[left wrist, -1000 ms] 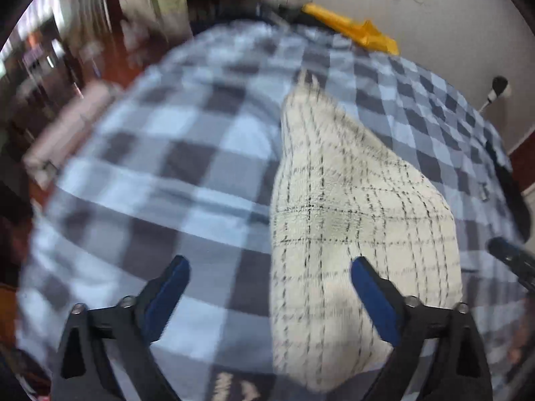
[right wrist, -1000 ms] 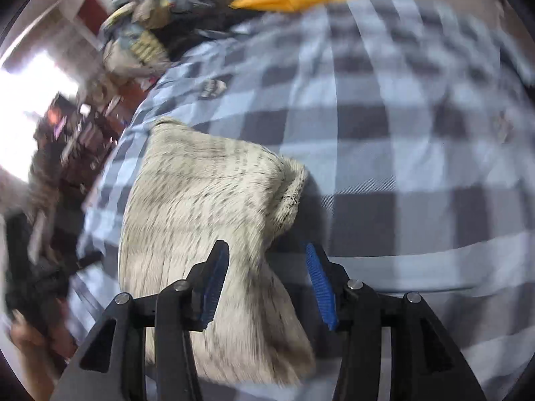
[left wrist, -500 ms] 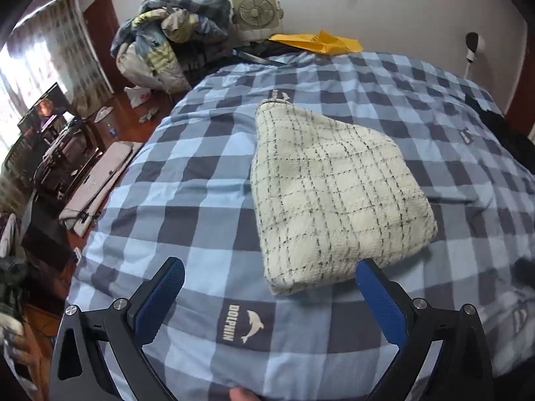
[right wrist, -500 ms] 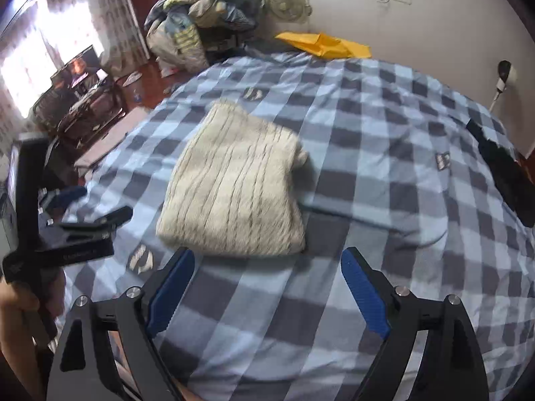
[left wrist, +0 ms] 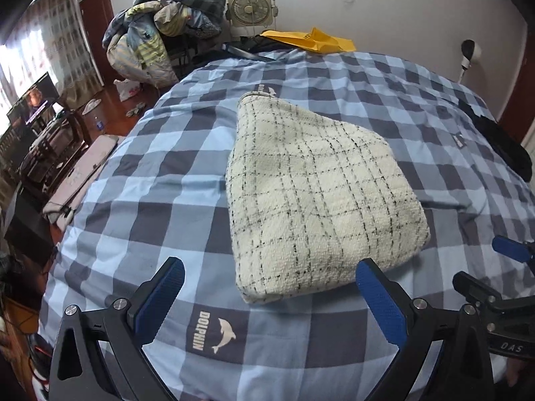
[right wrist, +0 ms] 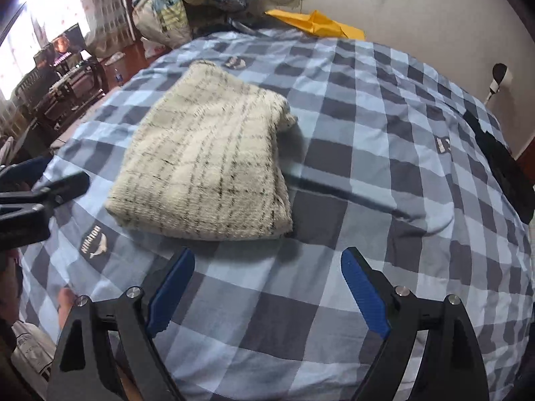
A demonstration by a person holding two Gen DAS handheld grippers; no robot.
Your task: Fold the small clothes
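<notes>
both tools have pulled back from the folded cream sweater [left wrist: 317, 197]; left tool [left wrist: 271, 297] and right tool [right wrist: 267, 287] stand wide open, empty, while it lies on the checked bed [right wrist: 384, 153].

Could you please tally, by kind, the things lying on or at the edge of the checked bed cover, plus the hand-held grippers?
Folded cream checked garment: 1
Yellow item at the far edge: 1
Black item at the right edge: 1
Hand-held grippers, left hand-held gripper and right hand-held gripper, both open and empty: 2
Total: 5
</notes>
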